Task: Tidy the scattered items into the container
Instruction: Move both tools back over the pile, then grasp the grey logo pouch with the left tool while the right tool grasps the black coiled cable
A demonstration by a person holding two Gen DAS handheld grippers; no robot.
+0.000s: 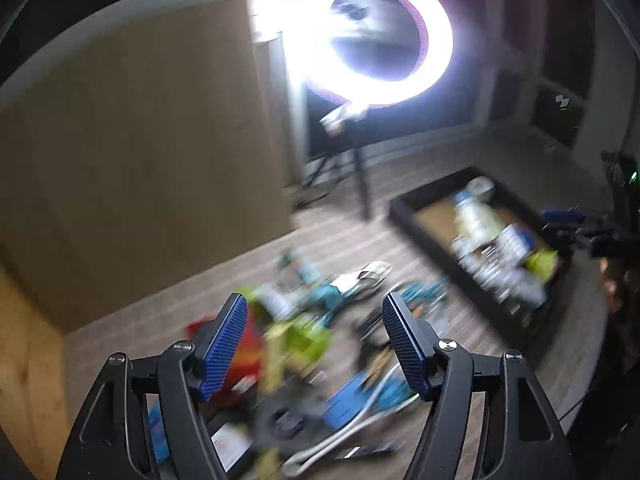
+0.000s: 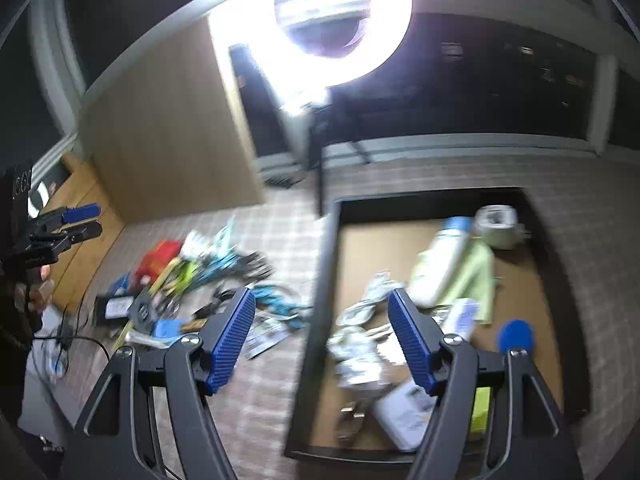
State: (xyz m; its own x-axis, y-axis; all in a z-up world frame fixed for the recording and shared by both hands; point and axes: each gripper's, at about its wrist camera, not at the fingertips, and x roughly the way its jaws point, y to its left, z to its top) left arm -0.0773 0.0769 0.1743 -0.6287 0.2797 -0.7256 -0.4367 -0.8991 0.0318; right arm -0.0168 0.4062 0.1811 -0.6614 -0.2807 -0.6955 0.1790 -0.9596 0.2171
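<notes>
A black-rimmed cardboard tray (image 2: pixel 320 280) lies on the floor and holds a white bottle (image 2: pixel 440 264), a green cloth (image 2: pixel 478 276), cables and small packets. It also shows in the left wrist view (image 1: pixel 424 236). A scattered pile (image 2: pixel 192 276) of coloured items lies left of it; the left wrist view shows the pile (image 1: pixel 304 332) blurred. My left gripper (image 1: pixel 314 344) is open and empty above the pile. My right gripper (image 2: pixel 322 340) is open and empty above the tray's left wall. The left gripper also shows far left in the right wrist view (image 2: pixel 78 220).
A bright ring light (image 1: pixel 384 36) on a dark stand (image 1: pixel 360 176) stands behind the pile. A wooden panel (image 1: pixel 140 160) rises at left. A black cable (image 2: pixel 80 338) runs over the floor near a black box (image 2: pixel 114 306). Both views are motion-blurred.
</notes>
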